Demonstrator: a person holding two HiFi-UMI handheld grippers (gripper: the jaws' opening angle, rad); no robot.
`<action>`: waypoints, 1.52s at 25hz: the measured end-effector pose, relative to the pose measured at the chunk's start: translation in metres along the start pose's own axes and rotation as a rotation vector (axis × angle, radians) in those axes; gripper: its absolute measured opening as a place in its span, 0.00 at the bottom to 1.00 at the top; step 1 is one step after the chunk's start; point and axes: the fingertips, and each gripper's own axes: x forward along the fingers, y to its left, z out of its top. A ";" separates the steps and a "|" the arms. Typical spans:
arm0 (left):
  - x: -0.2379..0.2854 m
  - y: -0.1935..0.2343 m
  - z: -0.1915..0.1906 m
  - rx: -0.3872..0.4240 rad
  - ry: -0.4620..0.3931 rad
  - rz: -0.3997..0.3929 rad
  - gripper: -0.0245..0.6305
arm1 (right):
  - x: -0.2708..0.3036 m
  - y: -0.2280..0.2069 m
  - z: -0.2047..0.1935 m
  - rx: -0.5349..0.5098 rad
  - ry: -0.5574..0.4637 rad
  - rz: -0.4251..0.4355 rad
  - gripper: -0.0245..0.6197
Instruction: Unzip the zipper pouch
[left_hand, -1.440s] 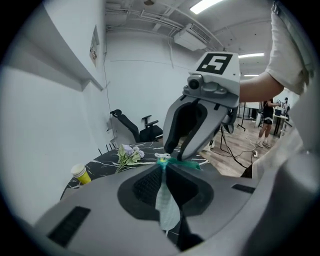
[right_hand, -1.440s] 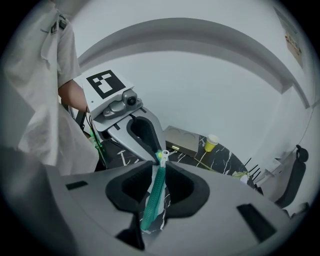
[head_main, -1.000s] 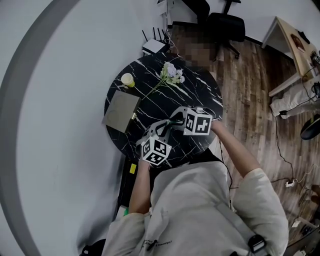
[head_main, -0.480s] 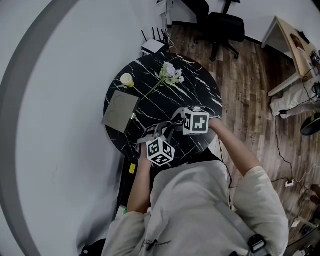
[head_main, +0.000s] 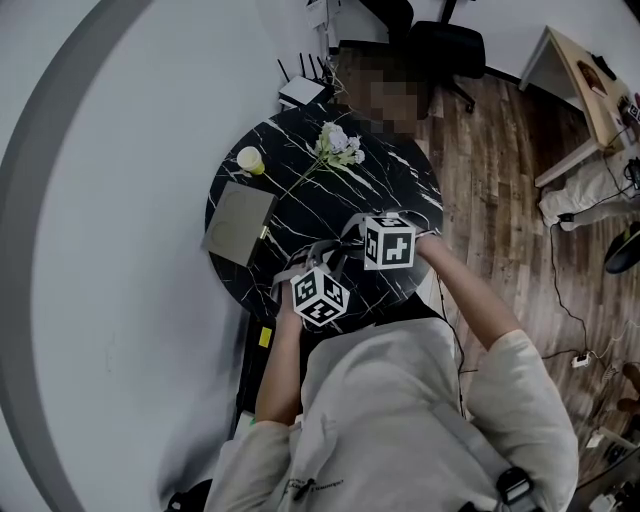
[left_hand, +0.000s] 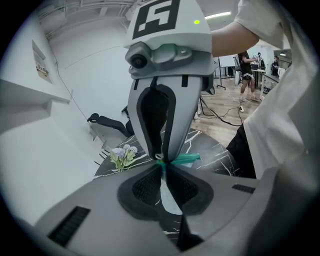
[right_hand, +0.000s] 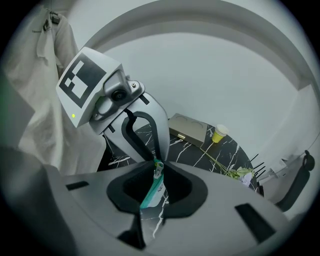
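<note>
A teal-edged zipper pouch (right_hand: 150, 193) hangs between my two grippers above the near side of the black marble table (head_main: 400, 180). The left gripper (left_hand: 162, 167) is shut on one end of the pouch (left_hand: 189, 158). Facing it, the right gripper (right_hand: 157, 162) has just been closing, with the zipper pull (right_hand: 157, 170) between its jaws, and its tips pinch it. In the head view the left gripper (head_main: 322, 264) and the right gripper (head_main: 348, 240) meet tip to tip, and their marker cubes hide the pouch.
At the table's left edge lies a grey flat box (head_main: 241, 222), with a yellow cup (head_main: 251, 159) behind it. A sprig of pale flowers (head_main: 340, 147) lies at the far side. A curved white wall stands to the left, and a black chair (head_main: 445, 45) on the wood floor beyond.
The left gripper's cube has rolled and edged slightly right, toward the right gripper. The right gripper has stayed in place.
</note>
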 end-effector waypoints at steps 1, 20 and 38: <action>0.000 0.001 0.000 0.000 0.001 0.000 0.11 | 0.000 0.000 0.000 -0.003 0.000 -0.005 0.14; -0.013 0.018 -0.017 -0.241 -0.085 -0.061 0.11 | 0.000 -0.005 0.014 -0.206 -0.072 -0.160 0.08; -0.011 0.031 -0.020 -0.460 -0.186 -0.155 0.11 | 0.005 -0.009 0.004 -0.622 0.066 -0.339 0.05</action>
